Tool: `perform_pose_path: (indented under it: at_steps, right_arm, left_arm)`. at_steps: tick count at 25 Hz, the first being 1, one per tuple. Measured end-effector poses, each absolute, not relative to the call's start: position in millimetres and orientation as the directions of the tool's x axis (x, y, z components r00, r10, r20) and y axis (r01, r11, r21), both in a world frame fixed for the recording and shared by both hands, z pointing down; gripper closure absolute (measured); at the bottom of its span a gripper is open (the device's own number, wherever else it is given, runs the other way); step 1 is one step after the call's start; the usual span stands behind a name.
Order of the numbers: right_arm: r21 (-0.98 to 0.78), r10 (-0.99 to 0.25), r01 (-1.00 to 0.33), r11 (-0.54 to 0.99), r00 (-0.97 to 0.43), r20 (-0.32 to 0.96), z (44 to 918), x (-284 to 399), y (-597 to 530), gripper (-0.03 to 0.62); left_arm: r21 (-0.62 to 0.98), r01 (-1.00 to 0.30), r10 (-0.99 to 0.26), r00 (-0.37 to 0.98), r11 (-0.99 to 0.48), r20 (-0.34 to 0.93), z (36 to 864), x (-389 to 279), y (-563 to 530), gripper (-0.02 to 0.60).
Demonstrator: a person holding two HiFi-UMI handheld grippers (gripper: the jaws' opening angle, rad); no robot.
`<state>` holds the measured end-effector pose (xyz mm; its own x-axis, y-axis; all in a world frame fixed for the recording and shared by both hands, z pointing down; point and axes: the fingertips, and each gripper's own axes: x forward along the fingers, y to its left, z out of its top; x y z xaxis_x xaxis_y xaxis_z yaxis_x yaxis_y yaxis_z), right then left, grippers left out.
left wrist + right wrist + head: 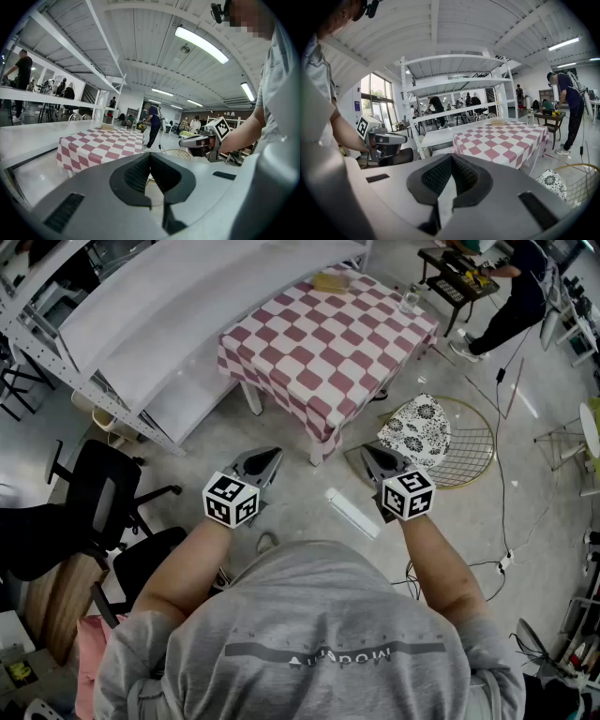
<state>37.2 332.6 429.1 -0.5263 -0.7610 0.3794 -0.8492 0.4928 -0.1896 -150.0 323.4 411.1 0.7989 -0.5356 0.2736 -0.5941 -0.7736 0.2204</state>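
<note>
My left gripper [272, 456] and right gripper [369, 454] are clenched, empty. Nearest, the patterned cushion [417, 430] over the wire chair's [476, 457] rim looks soft and light; I'd pinch its edge.

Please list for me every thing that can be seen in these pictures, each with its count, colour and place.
table: one, red-and-white checked cloth, ahead of both grippers
flat block: one, tan, far edge of the table
clear container: one, far right corner of the table
wire basket: one, gold, floor right of the table
cushion: one, black-and-white patterned, at the basket's left
white bar: one, floor, between the grippers
office chairs: two, black, floor at left
shelving: one, white, left of the table
other person: one, dark clothes, far right
left hand-held gripper: grey, jaws shut, empty
right hand-held gripper: grey, jaws shut, empty
</note>
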Motion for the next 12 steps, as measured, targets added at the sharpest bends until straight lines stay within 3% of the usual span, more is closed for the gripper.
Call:
perform_pose_path:
  at_steps: [12]
  right_arm:
    - [-0.168,-0.756,-0.846,0.506,-0.529,0.385,428.3,42.2,331.1,0.571]
  left_arm:
    - [0.22,-0.593,-0.532,0.799,-0.775,0.28,411.8,-140.0,321.9,0.568]
